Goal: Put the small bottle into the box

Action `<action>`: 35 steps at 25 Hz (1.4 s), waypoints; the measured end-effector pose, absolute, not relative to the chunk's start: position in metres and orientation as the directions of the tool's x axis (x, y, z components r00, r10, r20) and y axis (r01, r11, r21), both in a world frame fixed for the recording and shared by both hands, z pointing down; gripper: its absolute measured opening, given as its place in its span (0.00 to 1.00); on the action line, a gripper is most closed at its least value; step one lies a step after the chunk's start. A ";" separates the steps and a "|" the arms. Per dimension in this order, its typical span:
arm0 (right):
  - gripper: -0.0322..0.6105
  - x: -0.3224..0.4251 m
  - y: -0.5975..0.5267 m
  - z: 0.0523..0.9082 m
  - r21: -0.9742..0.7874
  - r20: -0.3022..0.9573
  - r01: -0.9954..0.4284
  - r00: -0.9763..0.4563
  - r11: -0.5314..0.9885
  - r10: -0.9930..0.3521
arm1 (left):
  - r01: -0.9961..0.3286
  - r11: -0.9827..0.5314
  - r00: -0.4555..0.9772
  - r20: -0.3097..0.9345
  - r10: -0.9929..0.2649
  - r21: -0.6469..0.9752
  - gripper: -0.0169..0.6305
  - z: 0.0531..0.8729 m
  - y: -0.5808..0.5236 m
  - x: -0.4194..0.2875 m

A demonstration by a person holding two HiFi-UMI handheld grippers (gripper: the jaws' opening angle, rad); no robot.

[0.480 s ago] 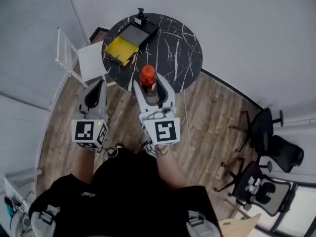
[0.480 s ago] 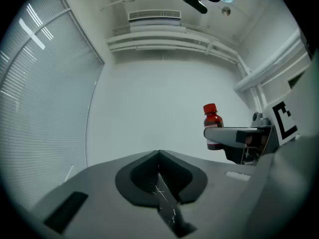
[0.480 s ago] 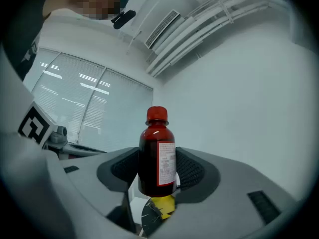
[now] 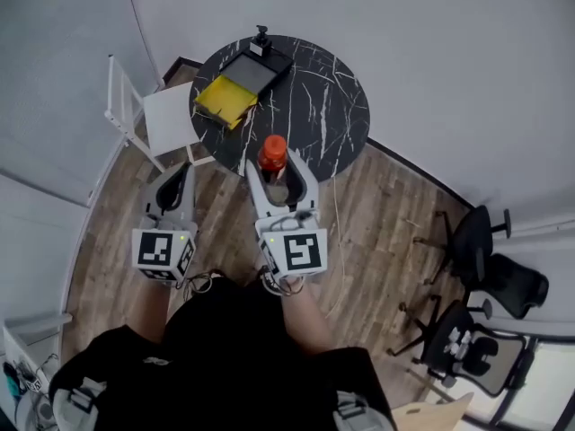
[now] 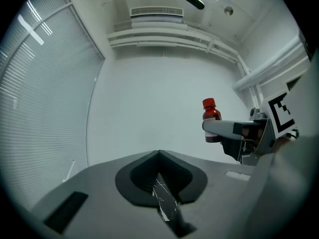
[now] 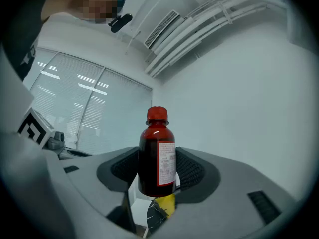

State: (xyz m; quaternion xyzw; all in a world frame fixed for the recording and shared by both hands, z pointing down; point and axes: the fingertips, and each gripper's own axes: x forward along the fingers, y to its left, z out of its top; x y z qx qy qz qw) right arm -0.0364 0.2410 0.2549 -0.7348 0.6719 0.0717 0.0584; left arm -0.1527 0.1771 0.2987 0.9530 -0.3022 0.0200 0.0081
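The small bottle [image 4: 272,154] is dark red with a red cap and a white label. It stands upright between the jaws of my right gripper [image 4: 275,176], which is shut on it in the air over the near edge of the round table. In the right gripper view the bottle [image 6: 157,158] fills the middle, with the pads against its sides. The black box [image 4: 254,73] lies on the far left of the table. My left gripper [image 4: 176,171] hangs to the left over the wooden floor, shut and holding nothing. The left gripper view shows the bottle [image 5: 211,118] off to the right.
The black marble table [image 4: 319,106] also carries a yellow packet [image 4: 223,100] beside the box and a small black device [image 4: 261,36] at its far rim. A white chair [image 4: 166,115] stands left of the table. Black office chairs [image 4: 485,250] stand at the right.
Both grippers and the bottle sit slightly lower in the head view, a little nearer the person. The grip on the bottle is unchanged.
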 end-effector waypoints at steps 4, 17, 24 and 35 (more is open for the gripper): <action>0.38 -0.049 0.230 0.267 0.046 -0.144 -0.994 0.087 -0.094 -0.986 | -0.580 -0.813 0.814 0.057 -0.578 0.043 0.03 0.315 0.161 -0.168; 0.38 0.019 0.145 0.276 0.050 -0.133 -0.997 0.055 -0.062 -0.990 | -0.620 -0.783 0.784 0.092 -0.614 0.056 0.03 0.334 0.082 -0.117; 0.38 0.092 0.085 0.251 0.142 -0.152 -0.990 -0.011 -0.010 -0.988 | -0.687 -0.726 0.725 0.093 -0.682 0.031 0.03 0.321 0.016 -0.057; 0.38 0.161 0.028 0.277 0.137 -0.105 -0.983 -0.133 0.118 -0.986 | -0.741 -0.672 0.655 0.203 -0.728 -0.020 0.02 0.347 -0.030 0.007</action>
